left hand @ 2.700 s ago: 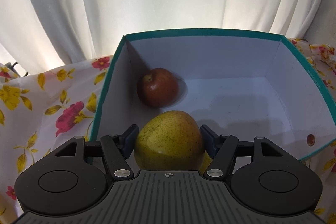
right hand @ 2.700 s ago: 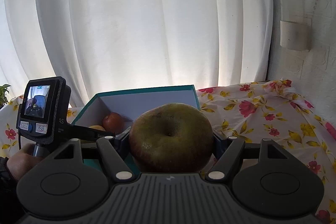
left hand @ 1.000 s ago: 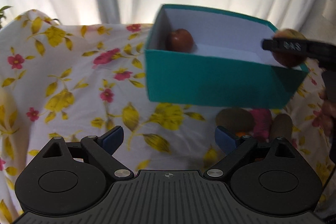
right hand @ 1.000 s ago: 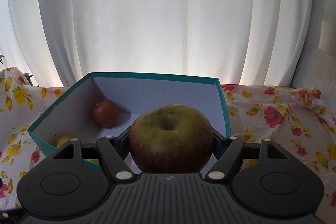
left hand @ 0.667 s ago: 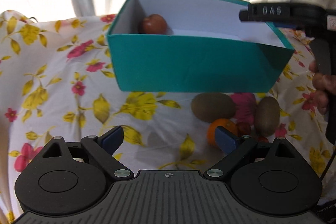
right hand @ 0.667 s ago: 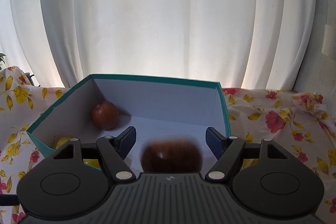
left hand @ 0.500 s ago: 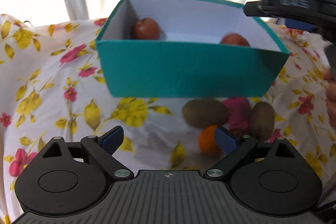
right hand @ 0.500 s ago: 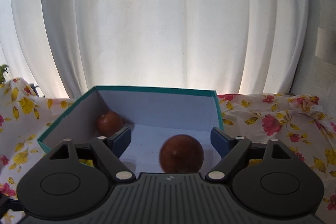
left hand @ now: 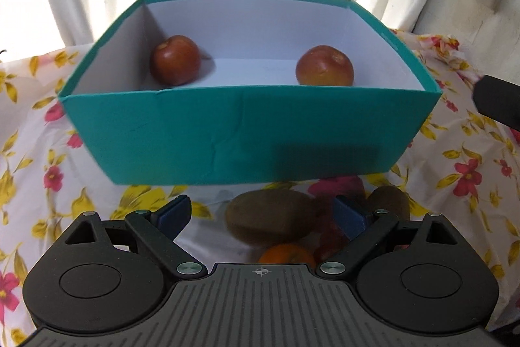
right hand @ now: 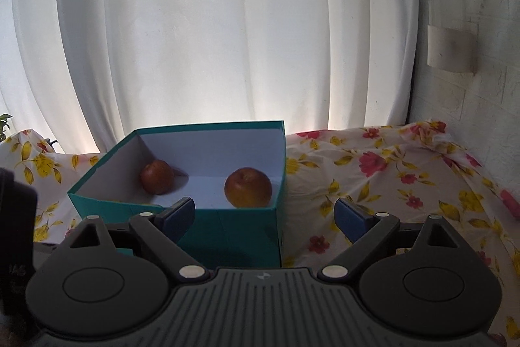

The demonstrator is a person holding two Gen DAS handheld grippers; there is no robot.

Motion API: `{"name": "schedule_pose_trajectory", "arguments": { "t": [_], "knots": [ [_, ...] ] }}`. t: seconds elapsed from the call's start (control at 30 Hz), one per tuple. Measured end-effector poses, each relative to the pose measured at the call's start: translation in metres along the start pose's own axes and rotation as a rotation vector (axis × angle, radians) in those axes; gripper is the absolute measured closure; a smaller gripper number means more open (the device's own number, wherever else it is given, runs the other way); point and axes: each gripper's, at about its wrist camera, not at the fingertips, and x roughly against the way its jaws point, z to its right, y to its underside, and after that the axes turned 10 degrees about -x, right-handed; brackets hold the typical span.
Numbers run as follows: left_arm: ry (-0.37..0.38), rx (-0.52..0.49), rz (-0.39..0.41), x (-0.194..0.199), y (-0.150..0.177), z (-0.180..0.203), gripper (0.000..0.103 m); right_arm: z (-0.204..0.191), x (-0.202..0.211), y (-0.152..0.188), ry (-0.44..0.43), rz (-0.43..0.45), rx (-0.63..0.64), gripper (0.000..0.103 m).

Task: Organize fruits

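A teal box (left hand: 247,132) with a white inside stands on a flowered cloth. Two red apples lie in it, one at the left (left hand: 175,60) and one at the right (left hand: 324,66). The box (right hand: 227,230) and both apples (right hand: 157,177) (right hand: 248,187) also show in the right wrist view. My left gripper (left hand: 262,215) is open and empty, low over loose fruit in front of the box: a brown kiwi (left hand: 269,221) between its fingers, another kiwi (left hand: 390,200) to the right, an orange (left hand: 287,252) below. My right gripper (right hand: 265,215) is open and empty, pulled back from the box's near right corner.
The flowered cloth (right hand: 390,184) spreads to the right of the box. White curtains (right hand: 227,38) hang behind. A white brick wall (right hand: 471,70) stands at the right. Part of the other gripper's black body (left hand: 497,101) shows at the right edge of the left wrist view.
My left gripper let go of the yellow pear and moved out to the loose fruit in front of the box. My right gripper opened, dropped its apple into the box, and drew back.
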Motion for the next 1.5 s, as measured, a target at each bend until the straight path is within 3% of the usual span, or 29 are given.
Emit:
{"name": "schedule_pose_trajectory", "arguments": {
  "t": [0.17,0.47,0.8,0.9,0.97,1.27,1.5],
  "knots": [
    [-0.034,-0.052,-0.043,-0.017,-0.004,0.011,0.012,0.009,0.002,0.002,0.012,-0.001,-0.015,0.01],
    [-0.015,-0.047,-0.117,-0.037,-0.005,0.01,0.026,0.018,0.002,0.003,0.021,-0.01,-0.03,0.01],
    [-0.03,-0.043,-0.117,-0.045,-0.006,0.008,0.018,0.015,-0.002,0.006,0.016,-0.039,-0.018,0.01],
    [-0.016,-0.058,-0.098,-0.042,-0.006,0.009,0.029,0.013,-0.002,0.006,0.016,-0.041,-0.013,0.01],
    [-0.019,-0.054,-0.103,-0.04,-0.005,0.009,0.029,0.011,-0.002,0.006,0.016,-0.04,-0.011,0.01],
    [-0.042,0.048,0.023,0.027,-0.002,-0.019,0.029,0.002,-0.012,0.022,0.046,-0.084,0.025,0.01],
    [-0.071,0.069,0.068,0.059,0.001,-0.035,0.029,-0.009,-0.044,0.057,0.073,-0.198,0.024,0.01]
  ]
}}
